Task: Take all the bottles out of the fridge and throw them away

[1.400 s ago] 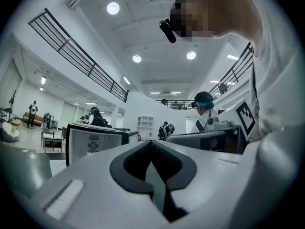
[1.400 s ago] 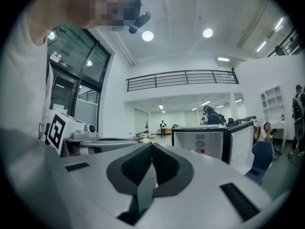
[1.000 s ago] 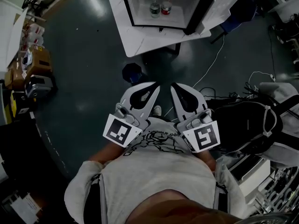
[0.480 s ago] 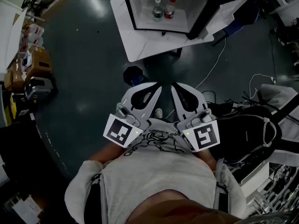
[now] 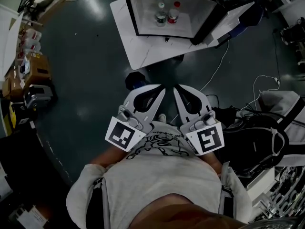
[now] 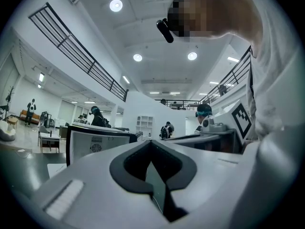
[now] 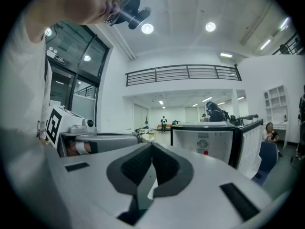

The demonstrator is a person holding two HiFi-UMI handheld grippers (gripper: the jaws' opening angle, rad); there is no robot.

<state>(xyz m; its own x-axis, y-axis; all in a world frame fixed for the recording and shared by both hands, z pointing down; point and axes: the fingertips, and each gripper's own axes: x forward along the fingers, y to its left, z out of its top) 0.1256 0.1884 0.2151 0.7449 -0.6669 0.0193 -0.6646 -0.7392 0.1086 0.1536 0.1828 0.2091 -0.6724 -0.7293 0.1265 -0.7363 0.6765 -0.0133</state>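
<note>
Two bottles stand close together inside the open fridge [image 5: 132,13]: a white-capped bottle [image 5: 160,15] and, just to its right, a red-capped bottle [image 5: 173,15]. The fridge sits on a white table [image 5: 138,49], with its door [image 5: 208,20] swung wide to the right. Well short of it, the left gripper [image 5: 160,88] and right gripper [image 5: 176,88] are held near the person's chest, each with its jaws pressed together on nothing. I see three risks. A white cable [image 5: 215,68] trailing over the floor beside the table could catch a foot. Reaching for one bottle may topple its neighbour. Jaws left unopened would only shove a bottle deeper.
</note>
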